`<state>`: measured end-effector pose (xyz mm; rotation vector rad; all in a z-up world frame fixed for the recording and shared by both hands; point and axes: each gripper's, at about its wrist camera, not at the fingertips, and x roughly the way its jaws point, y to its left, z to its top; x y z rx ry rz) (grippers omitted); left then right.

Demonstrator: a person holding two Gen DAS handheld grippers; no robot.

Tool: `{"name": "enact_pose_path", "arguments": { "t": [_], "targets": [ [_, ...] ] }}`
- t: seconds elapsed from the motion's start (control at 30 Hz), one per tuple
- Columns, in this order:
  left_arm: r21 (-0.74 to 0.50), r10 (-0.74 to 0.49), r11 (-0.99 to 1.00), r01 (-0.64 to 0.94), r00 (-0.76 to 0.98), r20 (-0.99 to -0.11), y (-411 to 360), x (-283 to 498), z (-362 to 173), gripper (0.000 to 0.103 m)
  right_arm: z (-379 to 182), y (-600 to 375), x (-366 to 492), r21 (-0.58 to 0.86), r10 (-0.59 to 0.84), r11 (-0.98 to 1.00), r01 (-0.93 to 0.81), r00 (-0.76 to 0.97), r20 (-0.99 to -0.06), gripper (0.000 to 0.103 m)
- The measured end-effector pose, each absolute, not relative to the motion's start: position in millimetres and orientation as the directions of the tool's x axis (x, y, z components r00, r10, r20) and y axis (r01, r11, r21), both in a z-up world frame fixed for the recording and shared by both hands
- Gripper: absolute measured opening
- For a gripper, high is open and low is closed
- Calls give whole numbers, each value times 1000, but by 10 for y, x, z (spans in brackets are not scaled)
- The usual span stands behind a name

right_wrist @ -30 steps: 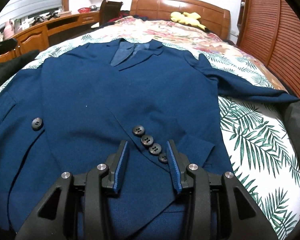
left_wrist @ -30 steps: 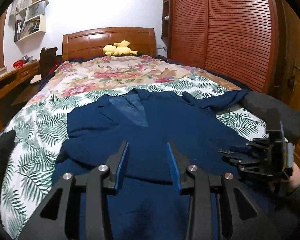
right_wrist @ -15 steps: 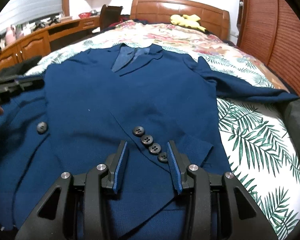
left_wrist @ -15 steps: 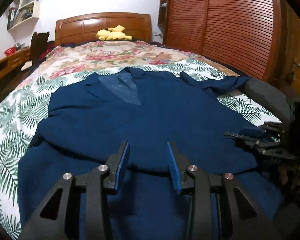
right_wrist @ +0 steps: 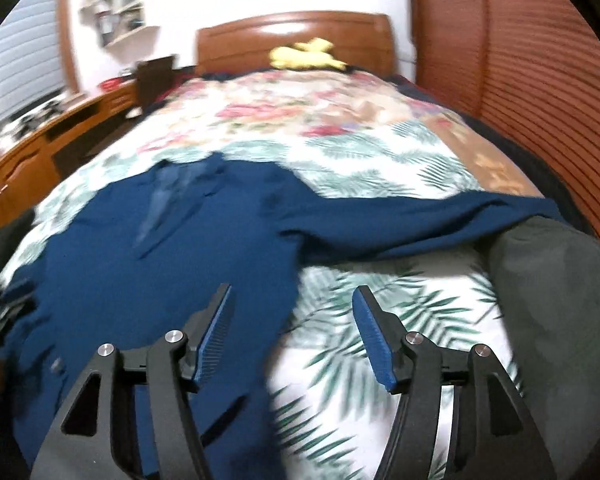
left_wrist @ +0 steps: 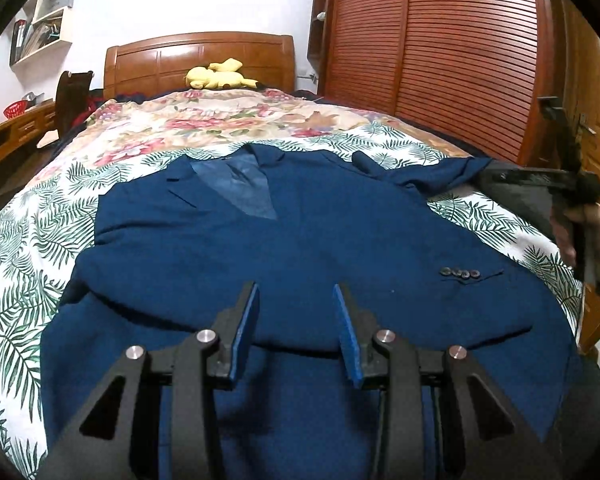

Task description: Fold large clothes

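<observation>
Jacket, navy, lies face up across the foot of the bed, collar toward the headboard. One sleeve is already folded over the front, its cuff buttons showing on the chest in the left wrist view. The other sleeve stretches out flat toward the wardrobe side, its end against a dark grey garment.

Change since a second ago: my right gripper was low over the cuff buttons with a narrow gap. It has now lifted off and swung toward the outstretched sleeve, and its jaws stand wider apart, empty. That view is motion-blurred, so detail there is poor. In the left view the right gripper shows raised at the far edge, well clear of the cloth.

Left gripper has moved in over the jacket's lower front. Its jaws sit at a moderate gap, holding nothing.

Reading: first sleeve fold looks finished. I judge the next step is to take the second sleeve and bring it across. Task is early; body folds remain.

Risk: loose cloth may drag and undo the first fold.
</observation>
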<state>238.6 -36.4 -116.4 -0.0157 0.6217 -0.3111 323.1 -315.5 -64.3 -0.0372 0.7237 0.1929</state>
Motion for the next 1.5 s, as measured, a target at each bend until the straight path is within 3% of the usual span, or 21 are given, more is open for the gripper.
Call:
{"name": "enact_pose_path", "arguments": {
  "t": [0.23,0.73,0.8,0.83,0.87,0.93,0.97,1.17,1.27,1.37,1.5],
  "targets": [
    [-112,-297,952,286,766,-570,-369,2385,-1167,37,-852,-3525,3740,46,62,998,-42,714,-697,62],
    [-110,-300,950,291,765,-570,-397,2384,-1176,37,-1118,-3878,4312,169,38,976,137,657,-753,62],
    [-109,-300,950,291,764,-571,-401,2381,-1183,37,-1132,-3929,4356,191,43,969,156,654,-755,54],
    [-109,-300,950,292,764,-572,-403,2381,-1182,37,-1131,-3939,4374,195,45,968,158,653,-756,42],
    [-109,-300,950,292,763,-572,-400,2386,-1185,37,-1121,-3930,4388,187,42,970,155,653,-756,24],
    [-109,-301,950,293,763,-573,-404,2382,-1188,37,-1056,-3880,4402,158,34,979,127,666,-745,7],
    [-110,-300,950,292,763,-572,-402,2385,-1188,37,-1004,-3835,4399,136,25,985,110,679,-734,4],
    [-104,-299,950,294,765,-571,-409,2382,-1190,37,-454,-3301,4233,37,90,996,-86,765,-638,3],
    [-102,-298,950,294,765,-571,-404,2385,-1193,37,-220,-2841,3982,5,206,967,-255,770,-604,3],
    [-103,-298,950,293,765,-571,-401,2387,-1193,37,-199,-2442,3707,-1,308,920,-391,726,-615,3],
    [-102,-298,950,294,766,-570,-403,2376,-1191,37,-374,-2141,3471,-21,316,895,-445,668,-673,5]
  ]
}}
